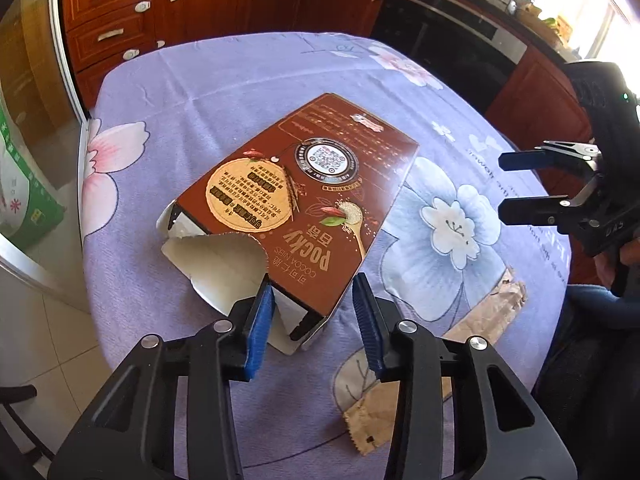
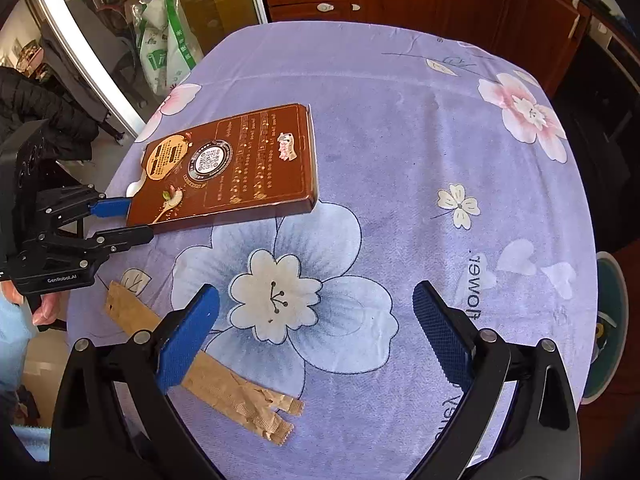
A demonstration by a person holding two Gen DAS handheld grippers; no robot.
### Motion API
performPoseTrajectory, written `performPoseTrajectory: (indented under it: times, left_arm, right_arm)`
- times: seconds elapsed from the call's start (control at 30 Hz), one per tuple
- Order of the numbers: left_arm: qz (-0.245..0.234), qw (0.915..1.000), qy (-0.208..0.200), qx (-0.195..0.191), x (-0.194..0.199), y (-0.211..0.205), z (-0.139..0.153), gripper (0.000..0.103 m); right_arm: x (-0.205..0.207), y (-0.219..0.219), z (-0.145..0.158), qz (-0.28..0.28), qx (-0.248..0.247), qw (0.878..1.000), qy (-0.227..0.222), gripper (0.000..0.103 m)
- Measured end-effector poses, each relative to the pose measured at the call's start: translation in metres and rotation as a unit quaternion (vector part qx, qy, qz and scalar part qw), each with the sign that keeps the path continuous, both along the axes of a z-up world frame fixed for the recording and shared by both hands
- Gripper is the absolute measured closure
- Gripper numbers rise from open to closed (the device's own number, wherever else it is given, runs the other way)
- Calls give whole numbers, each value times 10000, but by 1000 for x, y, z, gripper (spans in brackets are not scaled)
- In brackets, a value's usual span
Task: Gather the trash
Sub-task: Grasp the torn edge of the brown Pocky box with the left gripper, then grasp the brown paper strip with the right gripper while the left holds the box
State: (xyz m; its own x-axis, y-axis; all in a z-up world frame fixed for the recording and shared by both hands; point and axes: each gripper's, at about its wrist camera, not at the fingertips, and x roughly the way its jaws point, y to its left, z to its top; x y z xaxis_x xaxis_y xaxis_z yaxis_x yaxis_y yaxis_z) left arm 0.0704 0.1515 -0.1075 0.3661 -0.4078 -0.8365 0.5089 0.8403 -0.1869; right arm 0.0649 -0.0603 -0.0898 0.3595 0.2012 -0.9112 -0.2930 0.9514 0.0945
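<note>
Pocky box (image 1: 304,200), brown, its end torn open, lies flat on our floral tablecloth (image 1: 240,92); left gripper (image 1: 314,312) spread around its open end, right gripper (image 2: 316,332) spread above a crumpled paper wrapper (image 2: 240,396).

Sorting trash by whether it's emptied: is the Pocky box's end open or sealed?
Open. The Pocky box has its near end flap torn and folded outward, baring white inner card. Whether anything remains inside: cannot tell.

My table (image 2: 400,128) wears a purple cloth with big flowers. On it lies a brown Pocky box (image 1: 304,184), torn open at the end close to me, and nearby a flat brown paper wrapper (image 2: 236,396).
</note>
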Motion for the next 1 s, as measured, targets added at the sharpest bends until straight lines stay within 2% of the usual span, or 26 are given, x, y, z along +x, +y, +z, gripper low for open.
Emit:
performPoseTrajectory:
  times: [0.17,0.23,0.27,0.33,0.37,0.4,0.53,0.63,0.67,0.7,0.87,0.93,1.0]
  left_arm:
    - [65,9985,-395,386,-13,-22,-3,62]
    - [162,9967,-546,573,-13,-31,-5,54]
    - [213,9960,-577,652,-11,-35,-6,46]
    - [307,9936,-679,851,-9,-43,-8,42]
    - [332,9930,-703,886,-8,-47,-8,43]
    - [364,9931,-684,880,-6,-49,-8,51]
    - [495,9919,-741,904,-5,-54,-1,56]
    - [616,9904,-913,840,-12,-50,17,59]
    - [652,9900,-970,793,-13,-46,24,60]
    - [694,9897,-1005,745,-14,-42,31,67]
    - [999,9882,-1028,533,-15,-14,51,77]
    - [1115,9882,-973,401,-18,-5,54,78]
    - [1179,9881,-947,279,-23,2,58,79]
  right_arm:
    - [-7,0,-5,49,34,10000,73,10]
    - [-9,-1,-6,51,48,9999,101,10]
    - [-10,-1,-7,46,61,9999,111,10]
    - [-13,-3,-8,31,84,9999,129,10]
    - [-14,-4,-8,26,104,9998,136,10]
    - [-15,-5,-7,24,128,9998,136,10]
    - [-20,-8,-5,53,172,9998,103,10]
    - [-26,-8,-5,135,226,9996,114,10]
    - [-29,-6,-5,196,251,9994,117,10]
    - [-32,-3,-5,274,285,9991,124,10]
    - [-46,30,-7,973,691,9925,273,10]
    - [-53,50,-8,1310,688,9887,231,16]
    - [-61,73,-10,1698,561,9837,200,31]
